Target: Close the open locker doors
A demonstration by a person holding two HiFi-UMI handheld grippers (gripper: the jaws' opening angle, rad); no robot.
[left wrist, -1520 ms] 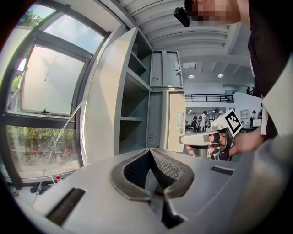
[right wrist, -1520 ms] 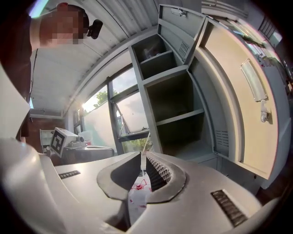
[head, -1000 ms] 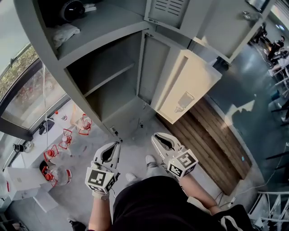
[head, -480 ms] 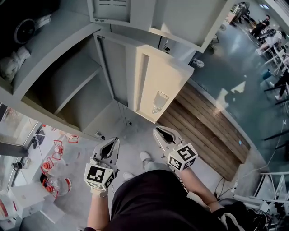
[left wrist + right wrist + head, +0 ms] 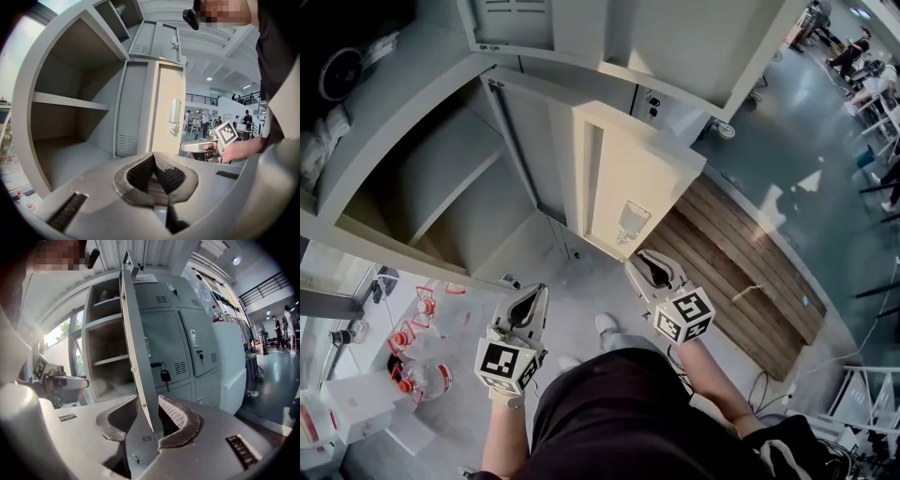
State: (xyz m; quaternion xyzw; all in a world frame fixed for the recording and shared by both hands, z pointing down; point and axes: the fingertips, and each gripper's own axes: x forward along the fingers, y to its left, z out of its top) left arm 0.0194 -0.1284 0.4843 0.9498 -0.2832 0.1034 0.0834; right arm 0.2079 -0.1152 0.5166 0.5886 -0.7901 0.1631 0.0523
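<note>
The grey locker [image 5: 441, 202] stands open, one shelf inside. Its door [image 5: 628, 183] swings out toward me, with a latch plate [image 5: 633, 223] on its face. My right gripper [image 5: 643, 259] sits at the door's lower free edge. In the right gripper view the door's thin edge [image 5: 140, 362] runs between the jaws of that gripper [image 5: 147, 418]; they have just been opening and their pads stand off it. My left gripper [image 5: 534, 294] hangs to the left, in front of the open compartment, shut on nothing [image 5: 153, 157]. A second door [image 5: 694, 42] stands open above.
Wooden planks [image 5: 741, 272] lie on the floor right of the door. Red-and-clear containers [image 5: 417, 319] and a white box [image 5: 352, 412] sit at the left. Closed lockers, one with a key [image 5: 165, 375], stand beyond the door. The upper compartment holds a dark round thing [image 5: 337, 70].
Both grippers have moved forward toward the lockers. The right gripper went from shut to open and now straddles the door's edge. The left stays shut.
</note>
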